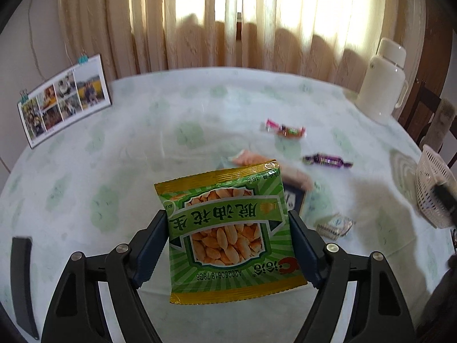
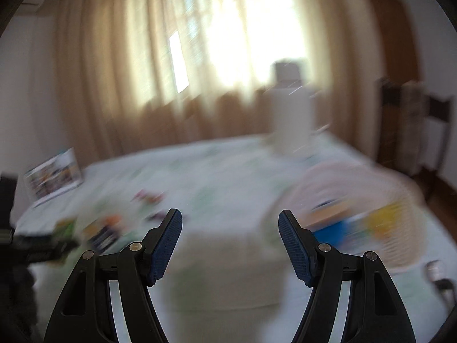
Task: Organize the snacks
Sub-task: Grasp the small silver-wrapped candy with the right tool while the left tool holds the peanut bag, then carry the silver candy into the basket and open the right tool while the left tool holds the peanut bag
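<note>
Left gripper [image 1: 228,223]: clenched on a green-and-yellow peanut packet [image 1: 228,220], both blue pads pressed against the packet's side edges. Packet held above the table [image 1: 114,171], print upside down in the left wrist view.

On the floral tablecloth beyond the packet: pink-and-red wrapped candy [image 1: 284,130] at 1 o'clock, purple wrapped candy [image 1: 327,161] at 2 o'clock, clear-wrapped small snack [image 1: 334,225] at 3 o'clock. A pinkish packet [image 1: 257,160] lies partly hidden behind the peanut packet. White lattice basket [image 1: 434,188] at far 3 o'clock, near the table edge. White thermos jug [image 1: 382,80] at 1 o'clock, back. Photo calendar [image 1: 64,100] at 10 o'clock.

Right gripper [image 2: 230,228]: released, jaws wide apart, nothing between. Right wrist view heavily motion-blurred; basket [image 2: 394,245] at 3 o'clock with blue and yellow items inside, not identifiable.
</note>
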{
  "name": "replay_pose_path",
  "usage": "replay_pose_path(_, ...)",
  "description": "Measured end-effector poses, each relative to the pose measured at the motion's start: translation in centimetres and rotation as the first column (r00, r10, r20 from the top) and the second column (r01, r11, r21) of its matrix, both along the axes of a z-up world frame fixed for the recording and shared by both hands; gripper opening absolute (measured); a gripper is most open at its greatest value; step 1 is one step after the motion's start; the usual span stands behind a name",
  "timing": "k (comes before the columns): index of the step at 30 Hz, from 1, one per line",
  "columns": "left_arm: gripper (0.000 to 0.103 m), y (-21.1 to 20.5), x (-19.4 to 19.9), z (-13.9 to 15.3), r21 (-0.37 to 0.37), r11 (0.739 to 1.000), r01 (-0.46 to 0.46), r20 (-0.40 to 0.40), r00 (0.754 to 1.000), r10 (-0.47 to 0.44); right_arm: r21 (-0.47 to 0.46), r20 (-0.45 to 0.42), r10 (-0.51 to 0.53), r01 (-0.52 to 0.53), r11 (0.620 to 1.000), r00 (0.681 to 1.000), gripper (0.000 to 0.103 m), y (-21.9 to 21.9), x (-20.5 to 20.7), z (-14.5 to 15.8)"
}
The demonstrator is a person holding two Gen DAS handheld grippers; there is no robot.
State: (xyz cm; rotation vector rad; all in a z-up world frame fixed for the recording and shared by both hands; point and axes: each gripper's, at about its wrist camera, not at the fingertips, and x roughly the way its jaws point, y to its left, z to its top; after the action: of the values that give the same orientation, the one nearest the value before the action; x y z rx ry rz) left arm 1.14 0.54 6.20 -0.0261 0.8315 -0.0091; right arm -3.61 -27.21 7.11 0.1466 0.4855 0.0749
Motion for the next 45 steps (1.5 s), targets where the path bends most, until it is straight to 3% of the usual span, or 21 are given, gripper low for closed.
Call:
replay_pose_path(2,0.077,0.0,0.2,0.4,0.000,1.000,-0.003,0.016,1.000,0.003,0.015,-0.068,0.095,-0.094,0.995,0.993,0.071,2.0,1.2,-1.0)
replay_pose_path(8,0.077,0.5,0.7,0.5,-0.016,1.000,-0.017,0.027,0.999,0.017,0.080,-0.227,0.321,-0.311,0.947,0.920,0.071,7.2,3.9,-3.4)
replay_pose_path(18,0.077,1.4,1.1,-0.3,-0.036,0.999,-0.027,0.014,1.000,0.028,0.029,-0.333,0.369,-0.382,0.924,0.868,0.070,11.8,5.8,-5.2)
replay_pose_path(22,0.077,1.5,1.4,-0.7,-0.036,0.999,-0.026,0.003,1.000,0.026,0.006,-0.363,0.370,-0.395,0.919,0.855,0.058,12.7,6.3,-6.0)
replay_pose_path(29,0.077,1.4,1.5,-0.9,-0.030,0.999,-0.023,-0.005,1.000,0.023,-0.062,-0.367,0.336,-0.383,0.922,0.867,0.046,13.3,6.4,-6.3)
replay_pose_path(34,0.077,1.4,1.5,-0.9,-0.025,0.999,-0.025,-0.005,1.000,0.024,-0.038,-0.352,0.336,-0.372,0.927,0.874,0.046,12.7,6.3,-6.0)
replay_pose_path(45,0.077,0.8,1.3,-0.8,0.036,0.999,-0.025,0.007,1.000,0.025,-0.023,-0.251,0.276,-0.291,0.956,0.928,0.045,9.9,5.0,-3.2)
